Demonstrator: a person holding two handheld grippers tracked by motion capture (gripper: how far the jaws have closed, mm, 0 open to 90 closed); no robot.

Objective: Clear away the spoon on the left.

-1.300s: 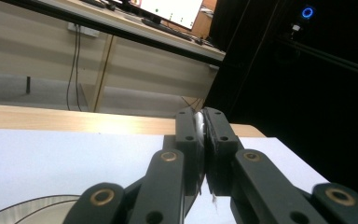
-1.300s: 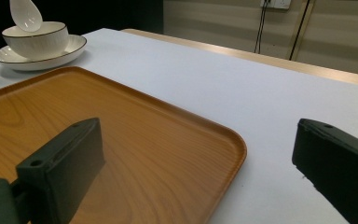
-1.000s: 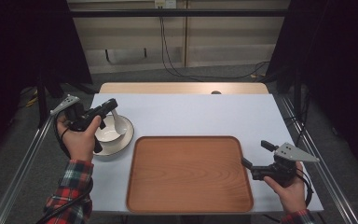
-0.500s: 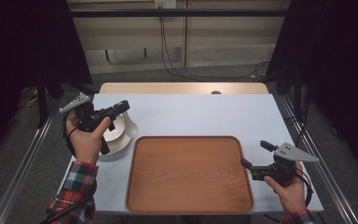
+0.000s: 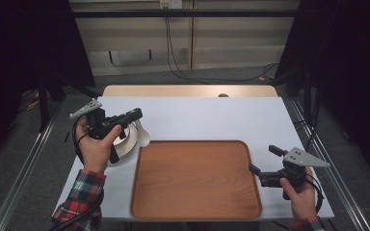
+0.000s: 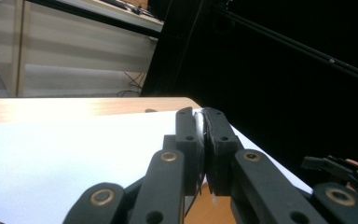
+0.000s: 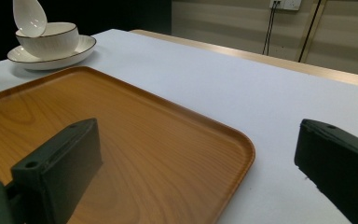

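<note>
Since the earlier frames, the left gripper [image 5: 137,113] has risen from the bowl and swung toward the tray, carrying a white spoon [image 5: 143,138] whose rounded end now hangs past the saucer's rim. Its jaws are pressed nearly together on a thin white edge, seen in the left gripper view [image 6: 199,122], which appears to be the spoon's handle. The left hand [image 5: 96,144] covers much of the bowl [image 7: 47,39] and saucer [image 5: 127,147], which stand on the white tabletop [image 5: 212,115] just left of the wooden tray [image 5: 195,178]. In the right gripper view the bowl sits on the saucer beyond the tray's far corner, with the spoon's bowl-shaped end above the bowl's rim. The right gripper [image 5: 261,160], unchanged in place, rests at the tray's right edge, held by the right hand [image 5: 298,190]; its jaws stand wide apart with nothing between them, one over the tray and one over the tabletop.
</note>
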